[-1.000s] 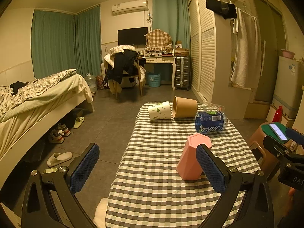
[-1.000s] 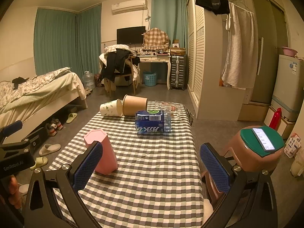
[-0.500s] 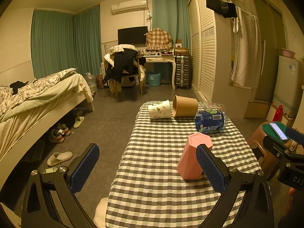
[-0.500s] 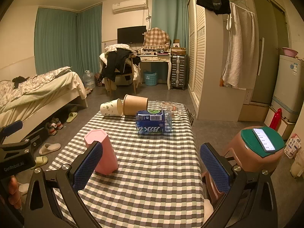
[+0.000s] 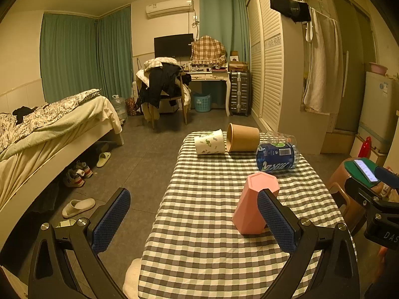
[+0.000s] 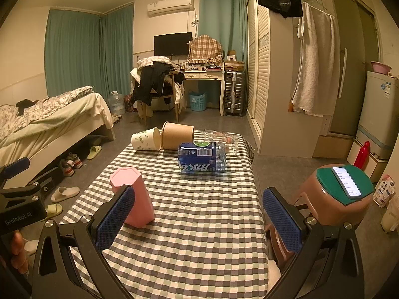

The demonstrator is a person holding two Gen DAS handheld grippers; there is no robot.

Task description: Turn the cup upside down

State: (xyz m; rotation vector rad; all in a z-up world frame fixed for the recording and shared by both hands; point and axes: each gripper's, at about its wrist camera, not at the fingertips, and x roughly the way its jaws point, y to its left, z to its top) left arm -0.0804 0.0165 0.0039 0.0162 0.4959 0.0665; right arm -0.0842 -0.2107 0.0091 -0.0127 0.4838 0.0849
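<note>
A pink faceted cup [image 5: 254,203] stands mouth down on the checked table [image 5: 212,199], closed hexagonal end on top; it also shows in the right wrist view [image 6: 133,196]. My left gripper [image 5: 194,220] is open and empty, held back from the table's near left, its right finger in front of the cup. My right gripper [image 6: 199,220] is open and empty at the near edge, its left finger in front of the cup. A white printed paper cup [image 5: 209,141], a brown paper cup [image 5: 243,137] and a clear glass [image 6: 222,138] lie on their sides at the far end.
A blue-labelled plastic bottle [image 6: 202,158] lies on its side mid-table. A brown stool [image 6: 341,196] with a phone on its green top stands right of the table. A bed [image 5: 49,134] is at left, with shoes and slippers on the floor.
</note>
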